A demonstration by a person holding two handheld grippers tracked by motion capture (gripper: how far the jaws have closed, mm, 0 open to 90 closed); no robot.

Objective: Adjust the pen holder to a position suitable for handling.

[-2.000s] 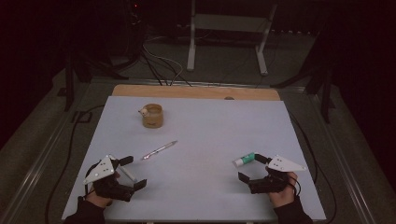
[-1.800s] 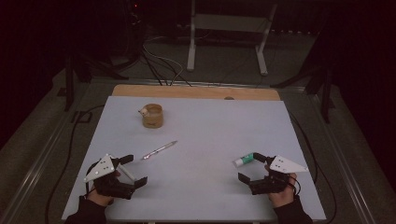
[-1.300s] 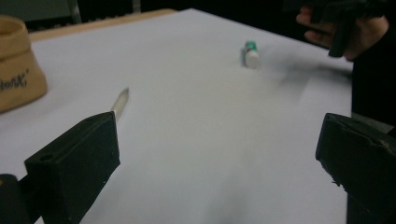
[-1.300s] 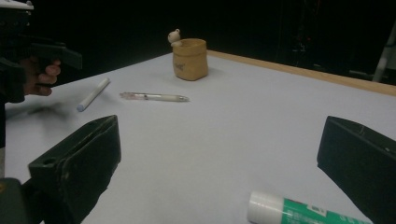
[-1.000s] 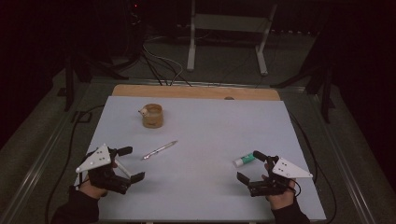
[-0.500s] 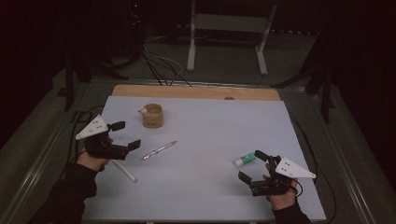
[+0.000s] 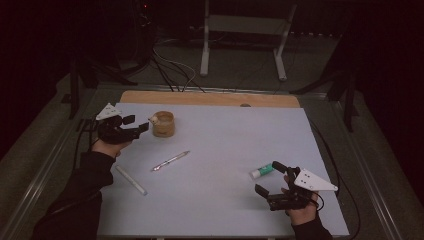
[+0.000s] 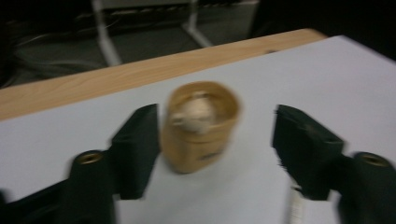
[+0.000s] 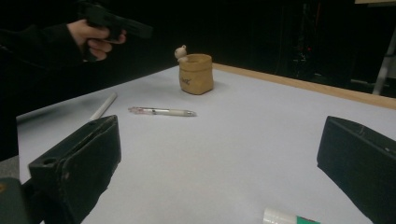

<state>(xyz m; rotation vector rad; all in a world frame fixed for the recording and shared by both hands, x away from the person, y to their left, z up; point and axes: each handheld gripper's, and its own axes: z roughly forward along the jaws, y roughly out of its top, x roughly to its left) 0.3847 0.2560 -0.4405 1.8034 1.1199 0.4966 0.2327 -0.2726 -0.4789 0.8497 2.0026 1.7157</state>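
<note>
Standing upright near the far left part of the table (image 7: pixel 225 150), the small tan pot (image 7: pixel 163 124) with a pale lump in its mouth is the thing in hand: in the left gripper view it sits between the spread fingers (image 8: pixel 135 149) of the left gripper (image 7: pixel 131 127), closer to one finger than the other and not visibly touched by either. The fingers are wide apart, so the grasp looks not yet made; the approach seems nearly finished, while closing on the pot and moving it are left. Nearer the person than those fingers lie a clear pen (image 7: pixel 171 160) and a white stick (image 7: pixel 131 180), both flat on the table and well apart from the pot. The right gripper (image 7: pixel 270 181) rests low at the near right, its fingers also parted and holding nothing, with a green-and-white tube (image 7: pixel 262 172) lying just beside the farther finger, untouched.
</note>
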